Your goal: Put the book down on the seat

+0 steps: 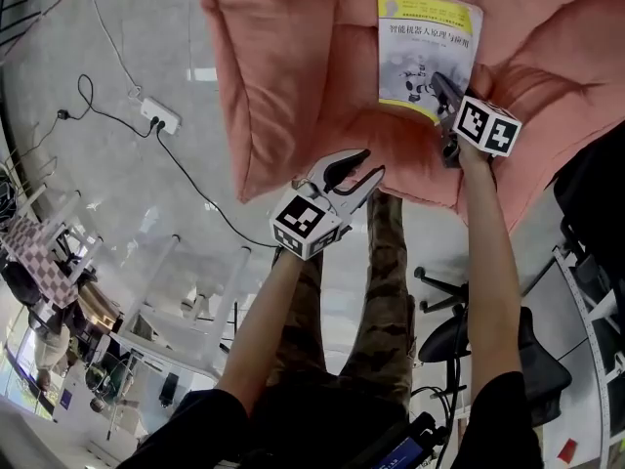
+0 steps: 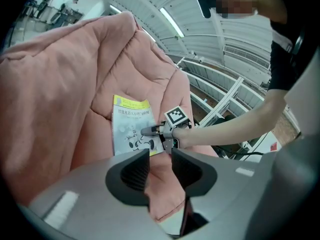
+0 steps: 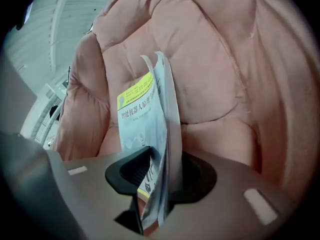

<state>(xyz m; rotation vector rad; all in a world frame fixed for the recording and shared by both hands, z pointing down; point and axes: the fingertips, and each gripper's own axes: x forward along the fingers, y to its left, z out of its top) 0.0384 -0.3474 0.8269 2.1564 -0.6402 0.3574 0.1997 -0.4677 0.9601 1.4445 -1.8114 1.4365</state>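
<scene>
A thin book (image 1: 420, 52) with a white-blue cover and a yellow-green top band lies against the pink seat cushion (image 1: 293, 66). My right gripper (image 1: 437, 91) is at its lower right corner. In the right gripper view the book (image 3: 142, 119) stands on edge between the jaws of the right gripper (image 3: 160, 176), with a dark gap beside it, so they are open. My left gripper (image 1: 369, 167) is at the seat's front edge. A fold of the cushion (image 2: 60, 84) fills the narrow gap of the left gripper (image 2: 160, 166). The left gripper view also shows the book (image 2: 129, 124) and the right gripper (image 2: 150, 130).
A white power strip (image 1: 159, 115) with black cables lies on the grey floor left of the seat. A black office chair (image 1: 469, 340) and a metal rack (image 1: 586, 291) stand at the right. My camouflage trouser legs (image 1: 386, 291) are below the seat's edge.
</scene>
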